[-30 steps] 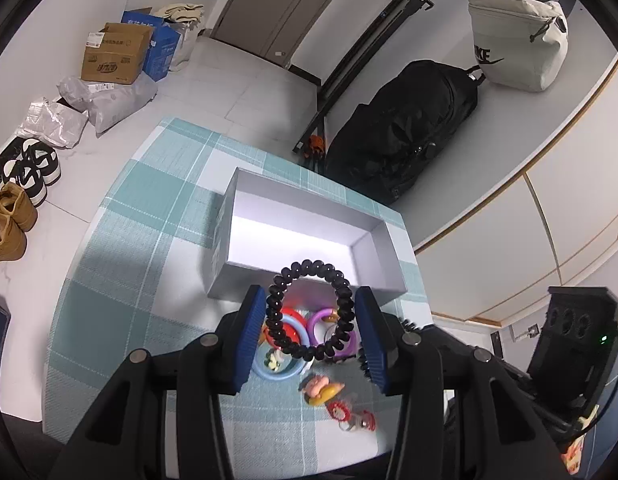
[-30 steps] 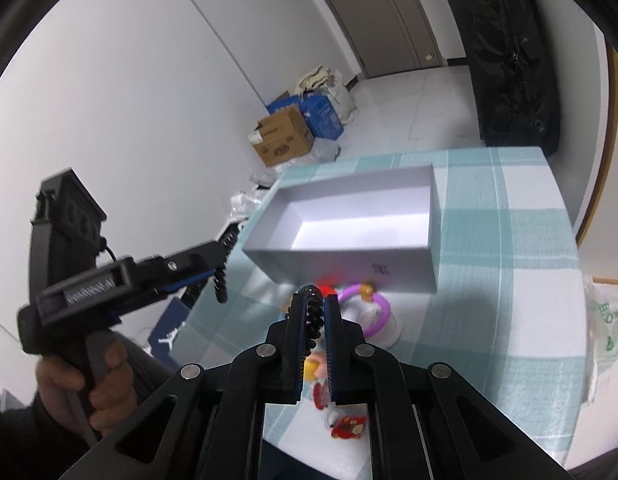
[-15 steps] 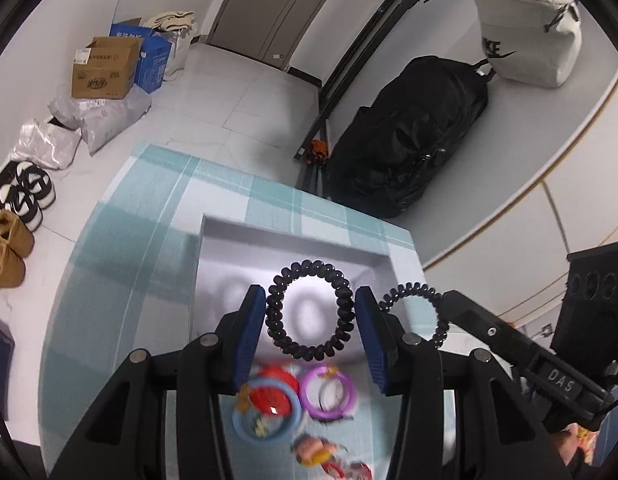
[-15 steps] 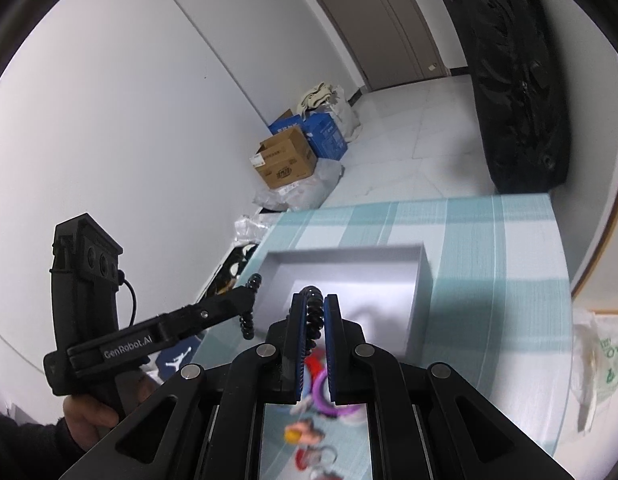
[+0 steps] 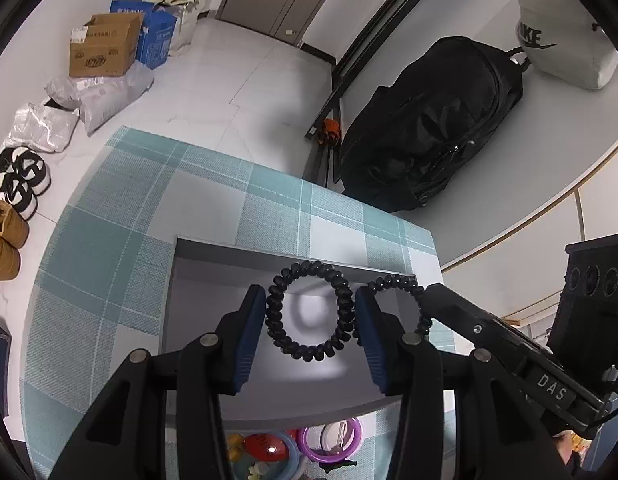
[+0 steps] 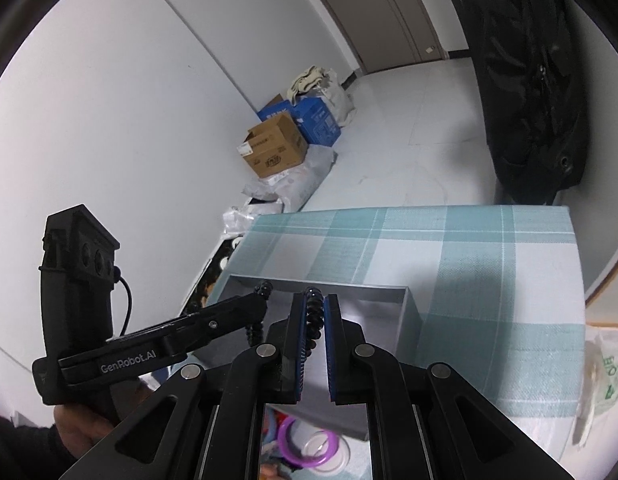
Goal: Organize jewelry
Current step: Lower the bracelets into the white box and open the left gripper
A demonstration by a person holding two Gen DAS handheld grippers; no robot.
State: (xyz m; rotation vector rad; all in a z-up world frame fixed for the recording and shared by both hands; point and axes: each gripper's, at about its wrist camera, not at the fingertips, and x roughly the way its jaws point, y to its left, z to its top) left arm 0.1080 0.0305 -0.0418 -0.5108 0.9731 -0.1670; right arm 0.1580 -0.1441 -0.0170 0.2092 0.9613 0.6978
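The left tool [image 5: 311, 322] has its blue pads pressed on either side of a black spiral hair tie [image 5: 309, 312], holding the ring flat and face-on over the inside of the grey box [image 5: 197, 280]. The right tool [image 6: 312, 322] is clamped tight on a second black spiral tie [image 6: 313, 316], seen edge-on between its pads; in the left wrist view that tie [image 5: 403, 300] hangs at the tip of the right tool, just to the right of the first one and also over the box.

The box sits on the tabletop under a teal check cloth [image 5: 121, 216], and as far as its floor shows it looks bare, so by my reading nothing has been dropped in yet. Both ties seem ready for release: what remains for them is to part the pads and let them fall inside.

More is left after that. On the near side of the box, outside it, lie a purple ring [image 5: 333, 442], a blue ring with a red piece inside it [image 5: 269, 446], and other small colourful bits partly hidden by the tool frames. These still wait on the cloth, so I judge the task to be at an early stage.
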